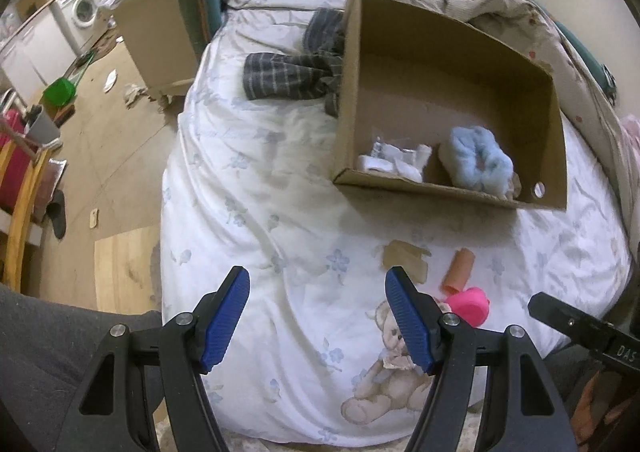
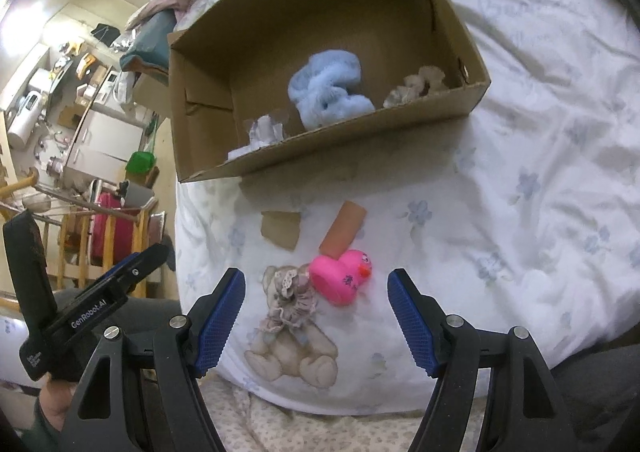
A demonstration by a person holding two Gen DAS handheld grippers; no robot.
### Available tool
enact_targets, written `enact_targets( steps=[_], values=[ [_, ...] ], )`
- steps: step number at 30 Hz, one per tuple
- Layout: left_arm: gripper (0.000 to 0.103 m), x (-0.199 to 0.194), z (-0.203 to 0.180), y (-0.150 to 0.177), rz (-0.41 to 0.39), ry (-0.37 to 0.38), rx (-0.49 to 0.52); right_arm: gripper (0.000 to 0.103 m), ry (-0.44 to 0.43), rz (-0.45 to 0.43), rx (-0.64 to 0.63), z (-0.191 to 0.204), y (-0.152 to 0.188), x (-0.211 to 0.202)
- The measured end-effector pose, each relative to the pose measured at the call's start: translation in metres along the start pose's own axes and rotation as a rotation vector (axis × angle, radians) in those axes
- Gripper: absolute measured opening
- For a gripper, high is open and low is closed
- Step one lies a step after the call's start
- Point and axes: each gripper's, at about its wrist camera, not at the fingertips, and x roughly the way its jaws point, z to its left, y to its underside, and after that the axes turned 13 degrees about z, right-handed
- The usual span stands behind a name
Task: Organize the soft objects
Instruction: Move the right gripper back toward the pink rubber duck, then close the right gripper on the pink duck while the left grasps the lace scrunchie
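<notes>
The right gripper, jaws apart and empty, is hovering near the pink duck, likely light, squashy, best pinched across its body.

We've got both grippers tipped steeply down over the bed, near its front edge. Our left gripper has its blue pads spread apart with nothing between them. Same deal for our right gripper: jaws wide, gripping nothing. In the right wrist view the left one sits off to the side, with a bit of the hand holding it showing underneath.
</notes>
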Motion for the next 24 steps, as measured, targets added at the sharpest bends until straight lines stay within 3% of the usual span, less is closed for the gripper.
enact_targets(
  steps=[6, 15, 16, 17, 19, 21, 23, 24],
  values=[
    [0.068, 0.001, 0.005, -0.003, 0.008, 0.011, -0.035, 0.078, -0.015, 0.055, 0.042, -0.004, -0.005, 0.015],
    [0.068, 0.009, 0.002, -0.005, 0.035, 0.032, -0.040, 0.078, 0.118, 0.169, 0.016, 0.007, -0.020, 0.065],
    [0.068, 0.009, 0.002, -0.005, 0.036, 0.029, -0.038, 0.075, 0.129, 0.180, 0.008, 0.008, -0.021, 0.071],
    [0.068, 0.009, 0.002, -0.005, 0.038, 0.029, -0.037, 0.063, 0.140, 0.195, 0.003, 0.009, -0.022, 0.076],
    [0.068, 0.011, 0.003, -0.004, 0.044, 0.030, -0.038, 0.050, 0.133, 0.214, 0.007, 0.007, -0.022, 0.081],
    [0.068, 0.012, 0.002, -0.004, 0.051, 0.032, -0.037, 0.042, 0.130, 0.204, 0.000, 0.007, -0.020, 0.079],
    [0.068, 0.015, 0.000, -0.003, 0.062, 0.032, -0.028, 0.025, 0.124, 0.185, -0.016, 0.008, -0.019, 0.072],
    [0.068, 0.016, -0.002, -0.002, 0.067, 0.033, -0.021, 0.024, 0.116, 0.175, -0.017, 0.008, -0.019, 0.068]
  ],
)
